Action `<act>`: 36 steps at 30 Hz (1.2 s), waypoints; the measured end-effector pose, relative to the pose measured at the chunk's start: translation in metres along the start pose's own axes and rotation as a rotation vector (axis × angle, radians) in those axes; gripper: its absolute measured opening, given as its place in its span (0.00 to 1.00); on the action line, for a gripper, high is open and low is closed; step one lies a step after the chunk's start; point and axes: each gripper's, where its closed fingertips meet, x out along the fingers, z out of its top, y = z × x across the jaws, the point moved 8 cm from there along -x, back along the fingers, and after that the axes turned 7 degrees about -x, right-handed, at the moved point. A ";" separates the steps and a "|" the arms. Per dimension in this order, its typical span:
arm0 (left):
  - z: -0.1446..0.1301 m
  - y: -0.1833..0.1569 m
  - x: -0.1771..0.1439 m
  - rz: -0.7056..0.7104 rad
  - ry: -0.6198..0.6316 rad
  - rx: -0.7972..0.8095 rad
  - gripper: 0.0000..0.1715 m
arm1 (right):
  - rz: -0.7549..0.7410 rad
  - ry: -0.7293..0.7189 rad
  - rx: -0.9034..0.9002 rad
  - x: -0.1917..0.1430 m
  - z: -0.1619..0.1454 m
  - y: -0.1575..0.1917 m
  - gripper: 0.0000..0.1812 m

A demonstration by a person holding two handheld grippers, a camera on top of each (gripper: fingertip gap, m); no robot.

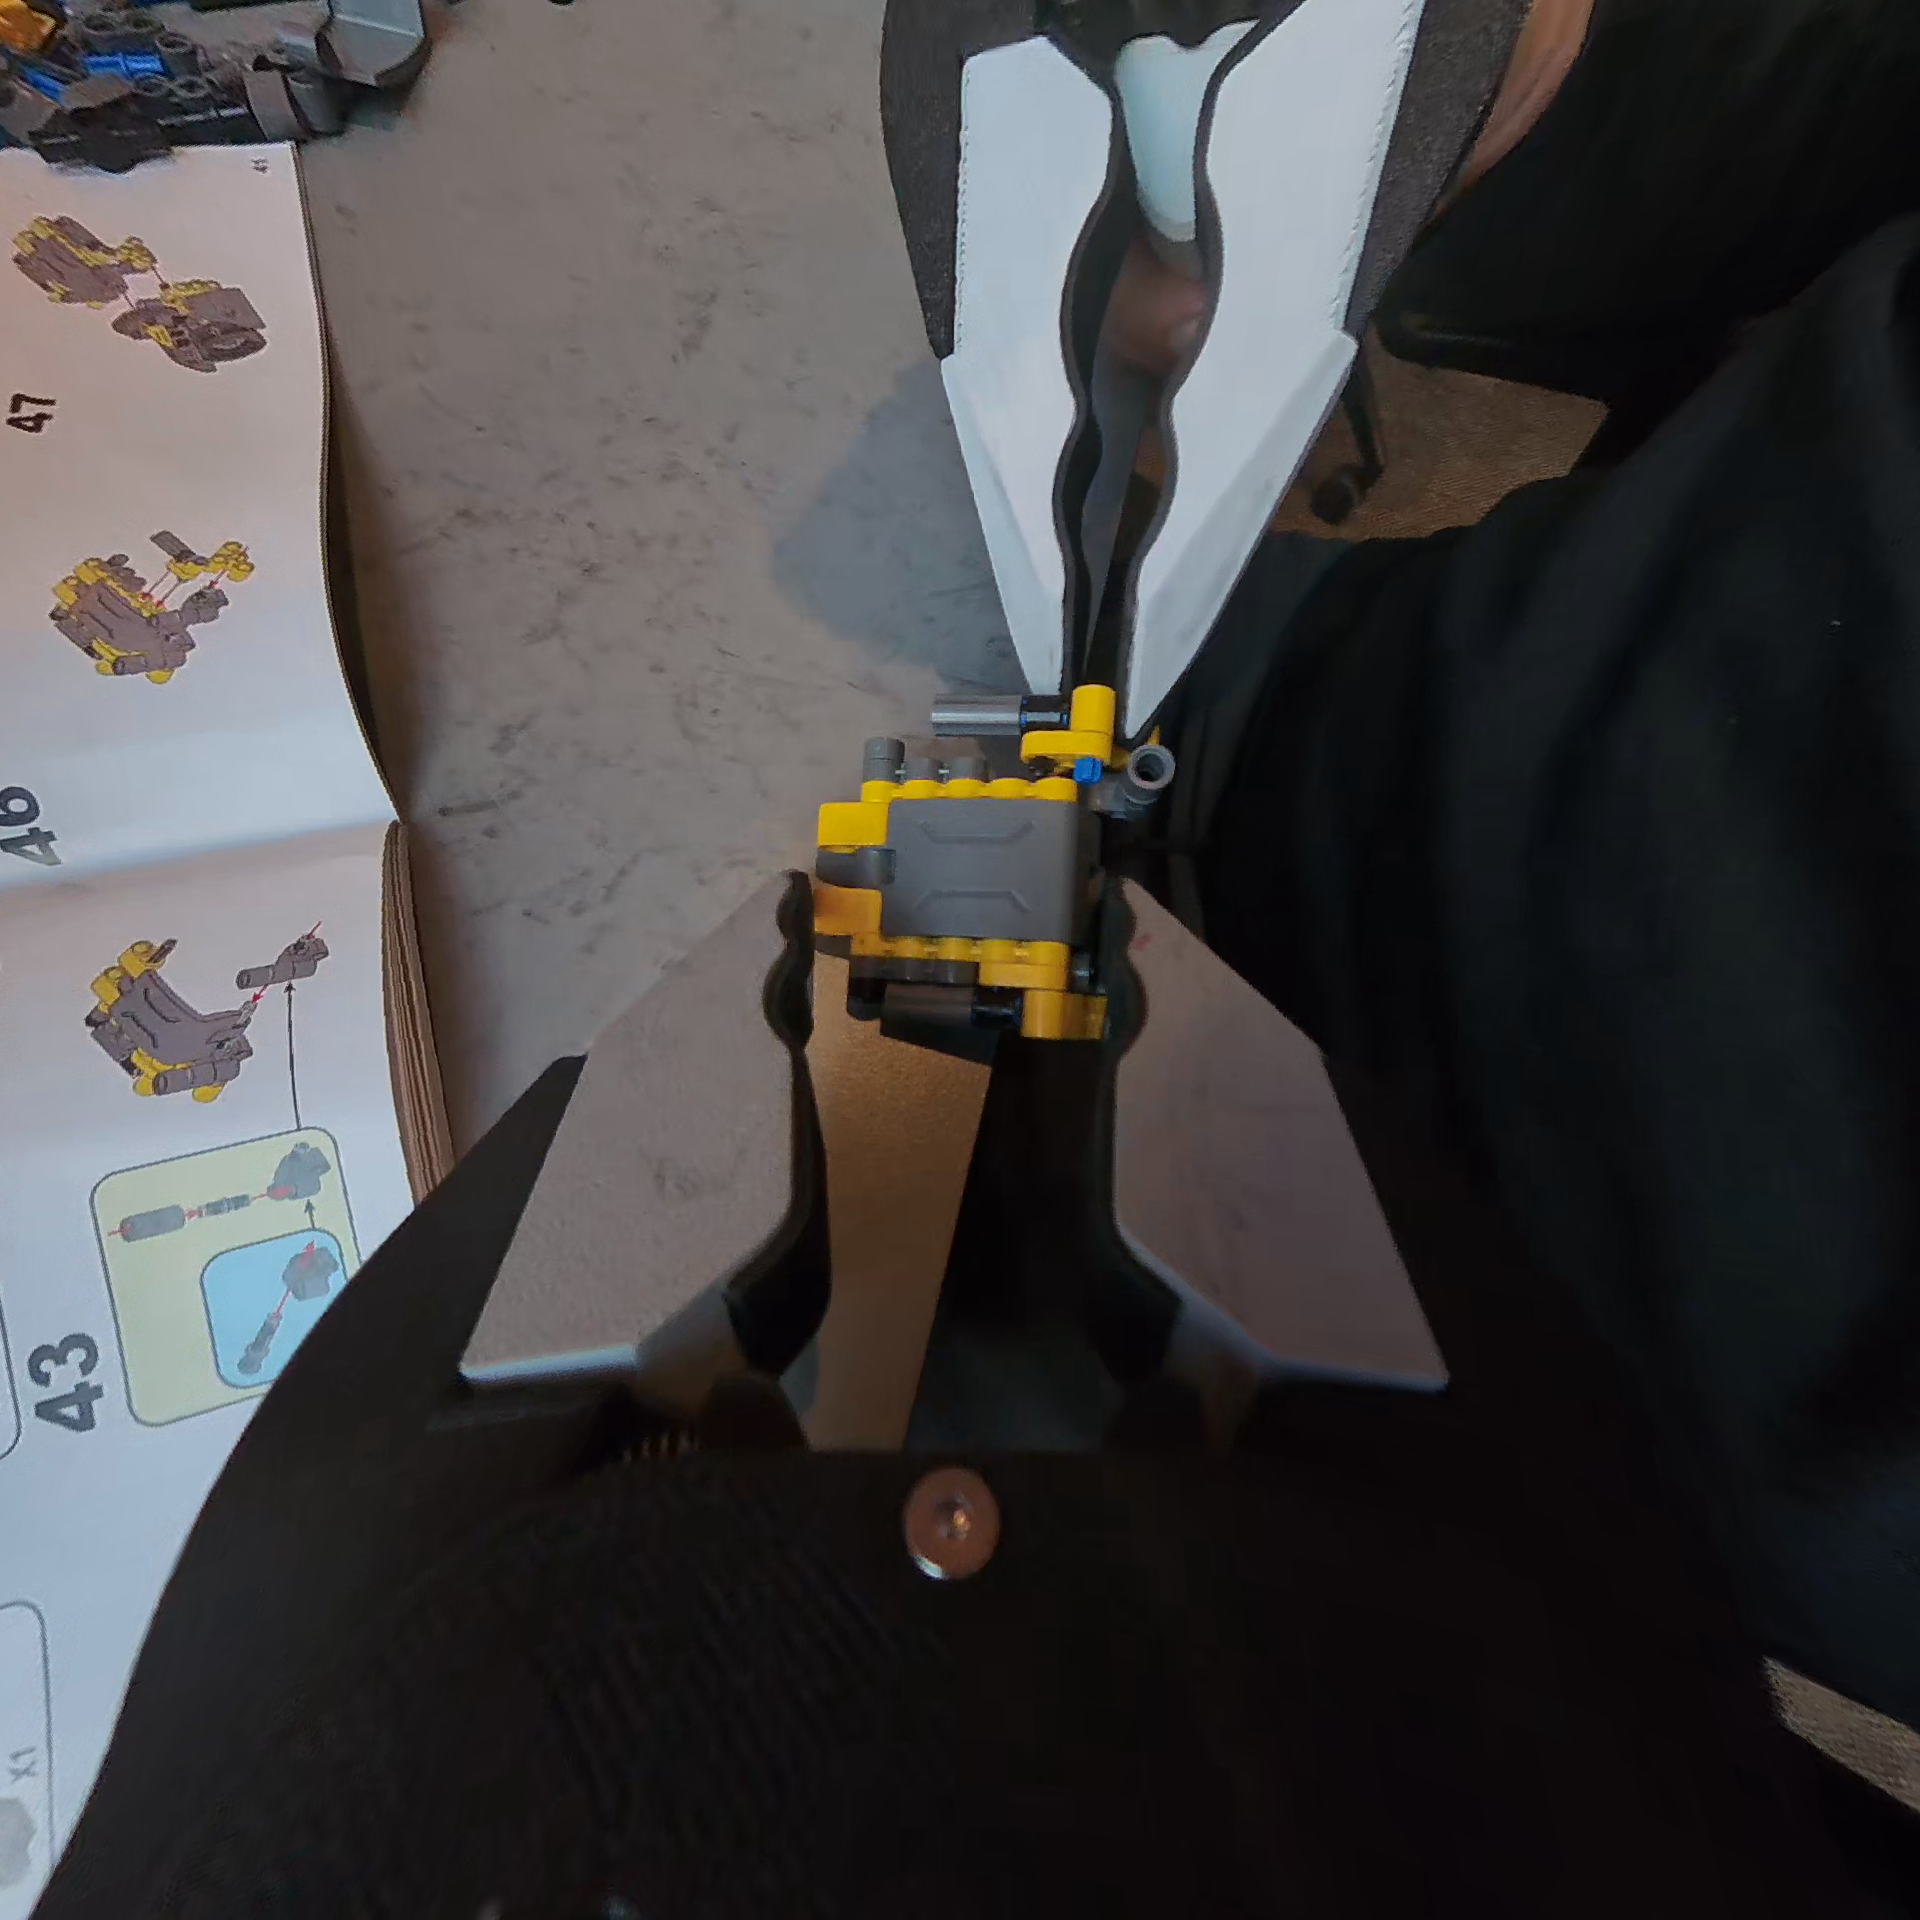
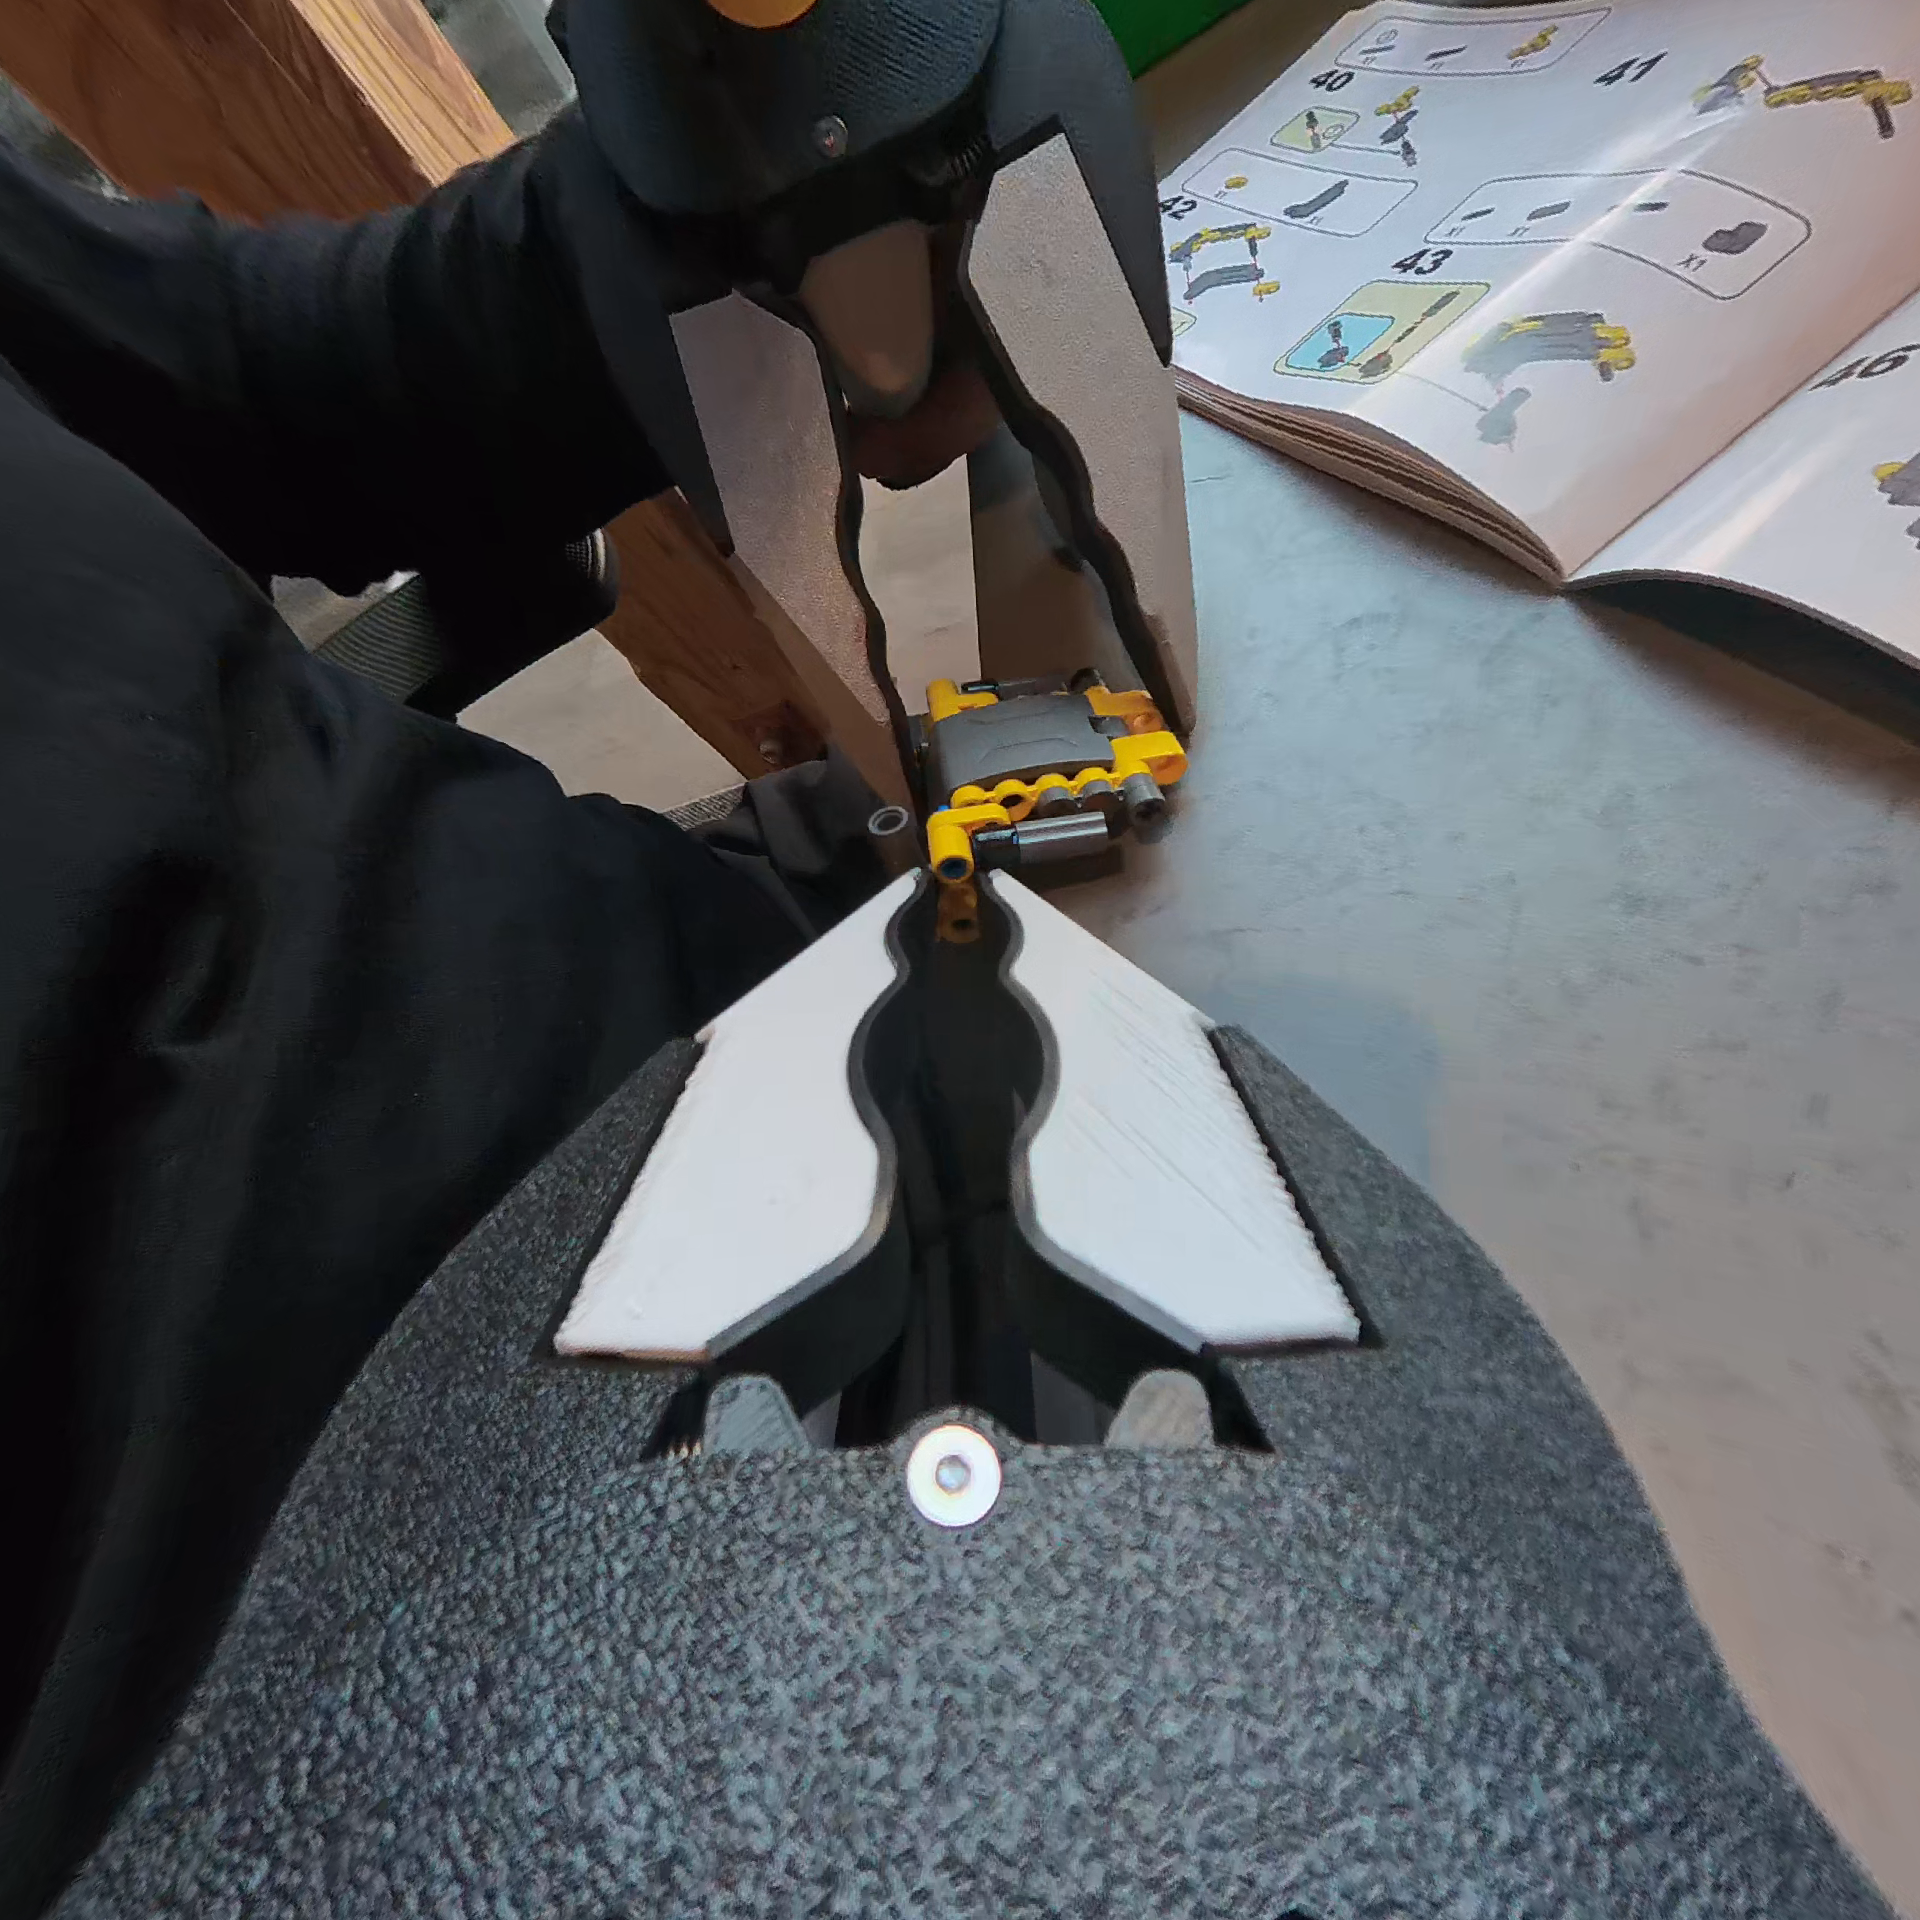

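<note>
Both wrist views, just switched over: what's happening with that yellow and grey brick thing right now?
A person holds a tool in each hand over a grey table. The left tool clamps the yellow and grey brick assembly by its sides. The right tool, white-fingered, is pinched on a small yellow connector at the assembly's end. An open instruction booklet lies beside them, with loose parts farther off.

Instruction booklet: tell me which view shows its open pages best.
The right wrist view: the instruction booklet lies open across both pages, spine and page stack visible, on the grey table. The left wrist view shows only one strip of it, cut off by the frame edge.
</note>
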 end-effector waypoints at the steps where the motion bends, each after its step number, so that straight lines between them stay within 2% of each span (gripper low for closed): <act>1: 0.000 0.000 0.000 0.004 0.000 0.005 0.30 | -0.010 0.011 -0.010 0.000 0.000 0.000 0.03; 10: 0.007 -0.002 -0.003 0.054 -0.003 0.020 0.30 | -0.016 0.007 -0.040 -0.004 0.009 0.000 0.03; 16: 0.015 0.006 -0.006 0.112 -0.003 0.055 0.30 | -0.025 0.024 -0.026 -0.008 0.012 -0.013 0.04; 22: 0.017 0.016 -0.001 0.157 0.014 0.105 0.30 | -0.063 0.117 -0.108 -0.007 0.011 -0.025 0.04; 28: 0.020 0.023 0.002 0.153 -0.015 0.120 0.30 | -0.031 0.172 -0.213 -0.011 0.015 -0.034 0.05; 36: 0.018 0.026 0.000 0.157 -0.028 0.116 0.30 | 0.043 0.137 -0.318 -0.010 0.015 -0.043 0.08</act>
